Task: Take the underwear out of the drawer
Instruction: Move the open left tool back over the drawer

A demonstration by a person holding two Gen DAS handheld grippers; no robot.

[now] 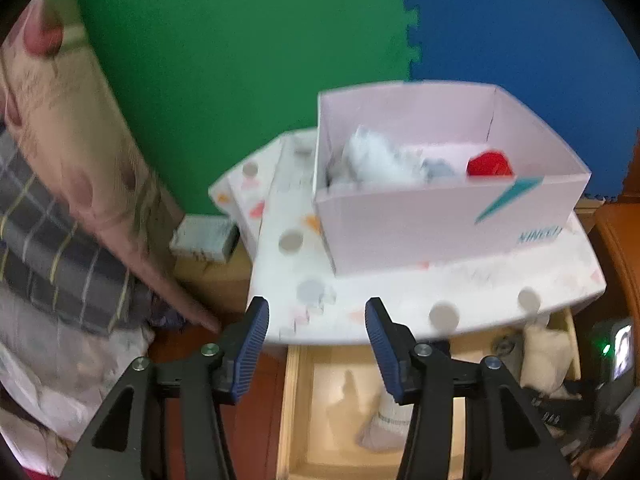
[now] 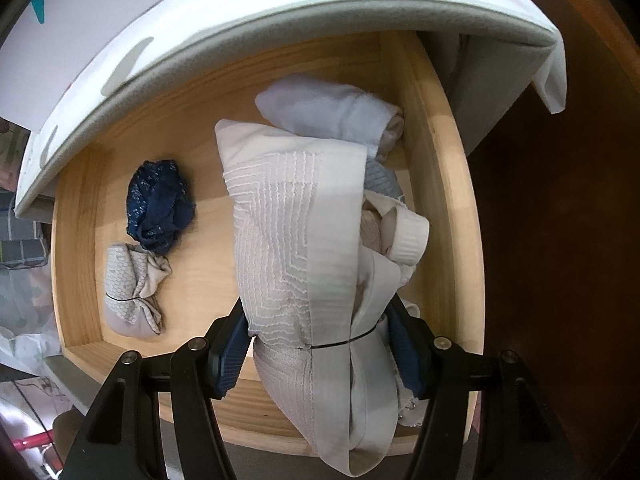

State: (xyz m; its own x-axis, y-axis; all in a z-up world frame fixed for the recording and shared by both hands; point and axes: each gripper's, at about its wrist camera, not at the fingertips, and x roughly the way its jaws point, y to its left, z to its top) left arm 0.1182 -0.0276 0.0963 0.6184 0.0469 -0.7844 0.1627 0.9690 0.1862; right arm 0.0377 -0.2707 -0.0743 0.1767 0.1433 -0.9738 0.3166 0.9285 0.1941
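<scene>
Two blue ribbed pads of the right gripper (image 2: 320, 346) press from either side on a pale grey-white rolled bundle of underwear with stitched zigzag lines (image 2: 298, 248), which is cinched by a thin black band just at the level of the pads. The bundle stands up between the fingers over the open light wooden drawer (image 2: 452, 216). Its upper end leans against a pale lilac folded garment (image 2: 332, 110) at the back of the drawer, and a cream ribbed piece (image 2: 404, 236) lies just beside it on the right. Well apart on the drawer's left side sit a dark blue crumpled lace piece (image 2: 158, 204) and, touching its lower edge, a small grey honeycomb-patterned bundle tied with a black band (image 2: 130, 292). Above the drawer hangs the edge of a white cloth with pastel shapes (image 2: 280, 12).

The left gripper (image 1: 316, 344) is spread wide with nothing between its pads, held over the front edge of that cloth-covered top. On the top stands a pale pink cardboard box with a teal stripe (image 1: 440, 224), holding white fluffy fabric (image 1: 376, 160) and something red (image 1: 490, 164). Behind are a green foam mat (image 1: 240, 60) and a blue foam mat (image 1: 520, 32). To the left lie folded plaid and floral fabrics (image 1: 60, 200).
</scene>
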